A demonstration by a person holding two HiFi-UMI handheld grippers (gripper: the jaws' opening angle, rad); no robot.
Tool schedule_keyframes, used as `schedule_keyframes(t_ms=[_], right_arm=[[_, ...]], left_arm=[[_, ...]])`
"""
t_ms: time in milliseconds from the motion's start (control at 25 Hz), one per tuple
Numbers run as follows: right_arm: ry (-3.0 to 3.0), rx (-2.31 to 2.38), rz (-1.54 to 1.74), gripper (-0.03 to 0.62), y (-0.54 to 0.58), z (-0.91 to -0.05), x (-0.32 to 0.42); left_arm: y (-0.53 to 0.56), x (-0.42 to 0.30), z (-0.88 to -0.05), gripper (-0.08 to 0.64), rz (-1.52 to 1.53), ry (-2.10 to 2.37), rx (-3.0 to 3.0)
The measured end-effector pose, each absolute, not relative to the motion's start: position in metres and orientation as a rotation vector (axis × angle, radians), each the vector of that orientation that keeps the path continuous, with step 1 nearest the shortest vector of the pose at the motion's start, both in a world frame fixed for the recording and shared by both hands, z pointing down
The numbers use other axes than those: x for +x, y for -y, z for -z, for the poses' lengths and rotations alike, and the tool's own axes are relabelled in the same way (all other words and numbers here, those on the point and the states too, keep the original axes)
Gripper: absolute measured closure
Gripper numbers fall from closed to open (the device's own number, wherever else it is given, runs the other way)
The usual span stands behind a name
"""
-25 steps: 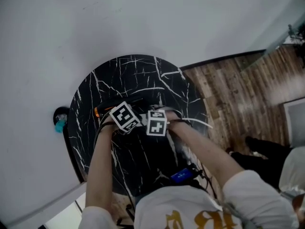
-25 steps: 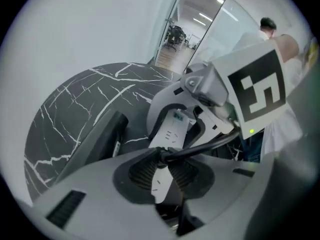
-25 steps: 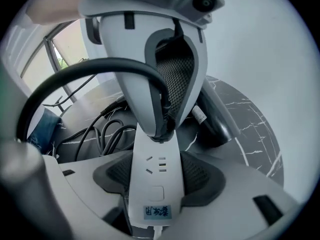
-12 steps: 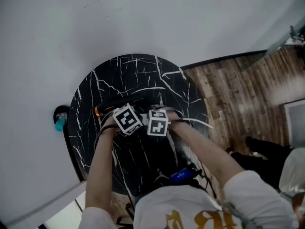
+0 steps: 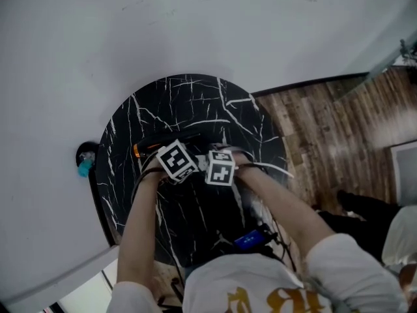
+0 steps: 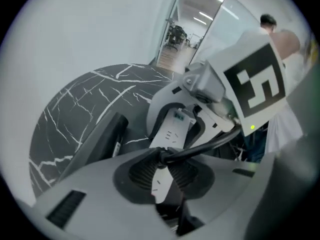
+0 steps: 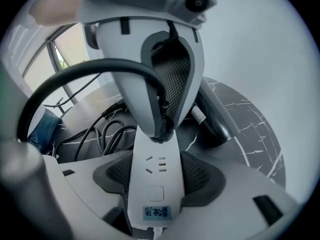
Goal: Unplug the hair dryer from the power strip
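Left tongs (image 6: 165,170) are pinching the black plug (image 6: 161,155) right where it meets the white power strip (image 7: 152,184). The ribbed pads sit on both sides of it, w/ the plug's cord (image 6: 210,141) running off to the right in the left gripper view. Can't tell whether the pins are out of the strip.

Right tongs (image 7: 155,176) are clamped across the strip's body near the switch end, pads pressed on both long edges. Both point steeply down and face each other, tips close together over the strip.

In the head view the two marker cubes (image 5: 174,160) sit side by side, nearly touching. Both forearms (image 5: 140,227) reach up from the bottom of frame and converge at mid-bench.

The hair dryer (image 7: 215,121) is black and lies on the bench (image 5: 195,103) just beside the strip, on the right in the right gripper view. Loose black cable loops (image 7: 100,134) lie on the other side.

The bench is round black marble w/ white veins, set against a pale wall. Wood floor (image 5: 326,129) shows to the right.
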State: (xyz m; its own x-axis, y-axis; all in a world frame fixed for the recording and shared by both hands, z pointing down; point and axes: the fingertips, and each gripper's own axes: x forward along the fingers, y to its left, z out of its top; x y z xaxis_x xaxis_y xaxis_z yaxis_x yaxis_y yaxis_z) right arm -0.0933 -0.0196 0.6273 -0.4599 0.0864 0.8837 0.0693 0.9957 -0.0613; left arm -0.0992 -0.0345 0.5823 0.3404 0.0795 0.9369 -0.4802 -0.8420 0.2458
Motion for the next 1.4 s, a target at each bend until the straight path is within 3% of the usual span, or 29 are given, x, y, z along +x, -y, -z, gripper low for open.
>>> schedule_keyframes(t_ms=[200, 400, 640, 880, 1080, 1280, 1400], right_arm=[[2.037, -0.121, -0.025, 0.321, 0.018, -0.625, -0.096], [2.049, -0.101, -0.015, 0.322, 0.021, -0.625, -0.094], [2.036, -0.105, -0.002, 0.322, 0.021, -0.625, -0.097], [2.050, -0.088, -0.030, 0.322, 0.019, -0.626, -0.096], [2.041, -0.095, -0.017, 0.322, 0.021, -0.626, -0.096], [2.049, -0.090, -0.029, 0.322, 0.019, -0.626, -0.095], [2.039, -0.084, -0.047, 0.322, 0.020, -0.626, -0.093]], left_arm=[[0.030, -0.105, -0.591, 0.509, -1.851, 0.381, 2.168], [0.039, -0.101, -0.582, 0.494, -1.519, 0.279, 2.084], [0.027, -0.105, -0.591, 0.508, -1.800, 0.414, 2.185], [0.039, -0.100, -0.580, 0.495, -1.523, 0.302, 2.156], [0.030, -0.105, -0.590, 0.508, -1.738, 0.444, 2.227], [0.040, -0.104, -0.581, 0.495, -1.473, 0.332, 2.143], [0.038, -0.099, -0.580, 0.498, -1.547, 0.332, 2.178]])
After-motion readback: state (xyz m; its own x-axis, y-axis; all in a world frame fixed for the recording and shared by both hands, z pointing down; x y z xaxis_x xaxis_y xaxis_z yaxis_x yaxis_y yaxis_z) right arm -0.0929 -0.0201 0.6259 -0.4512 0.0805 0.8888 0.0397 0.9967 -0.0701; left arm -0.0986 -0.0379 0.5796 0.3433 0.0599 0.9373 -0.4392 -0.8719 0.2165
